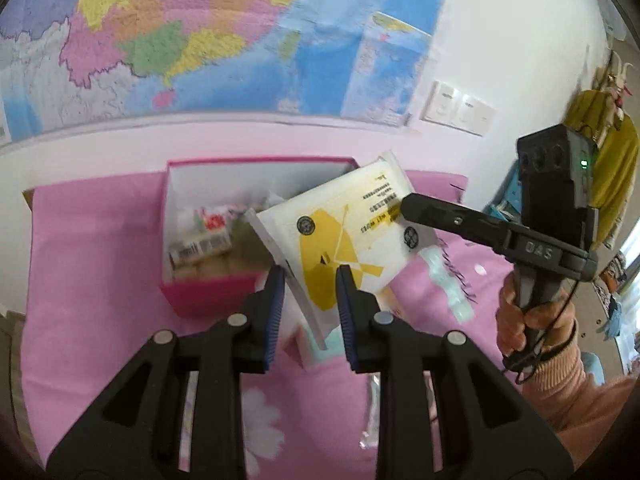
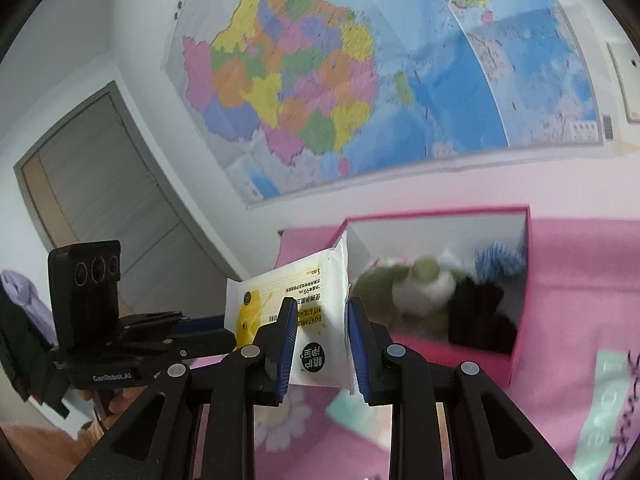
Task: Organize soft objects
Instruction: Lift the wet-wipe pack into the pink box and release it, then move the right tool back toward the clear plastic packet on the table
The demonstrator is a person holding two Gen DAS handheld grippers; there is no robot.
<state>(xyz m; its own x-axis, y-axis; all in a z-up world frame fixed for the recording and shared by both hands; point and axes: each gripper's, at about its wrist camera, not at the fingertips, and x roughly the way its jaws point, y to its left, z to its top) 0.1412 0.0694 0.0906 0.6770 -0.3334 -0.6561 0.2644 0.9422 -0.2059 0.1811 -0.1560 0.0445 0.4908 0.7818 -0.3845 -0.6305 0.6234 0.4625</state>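
A white and yellow wet-wipes pack (image 1: 344,236) hangs in the air in front of a pink open box (image 1: 208,294). My right gripper (image 2: 318,316) is shut on one end of the pack (image 2: 316,300); it shows in the left wrist view (image 1: 412,206) too. My left gripper (image 1: 310,280) sits around the pack's lower edge with its blue pads apart from it. The box (image 2: 516,344) holds several soft items: a green and white plush, a black cloth, a blue knit piece and small packets.
The box stands on a pink flowered sheet (image 1: 100,280) against a wall with a large map (image 1: 200,40). More packets (image 1: 452,276) lie on the sheet right of the box. A grey door (image 2: 100,184) is at the left.
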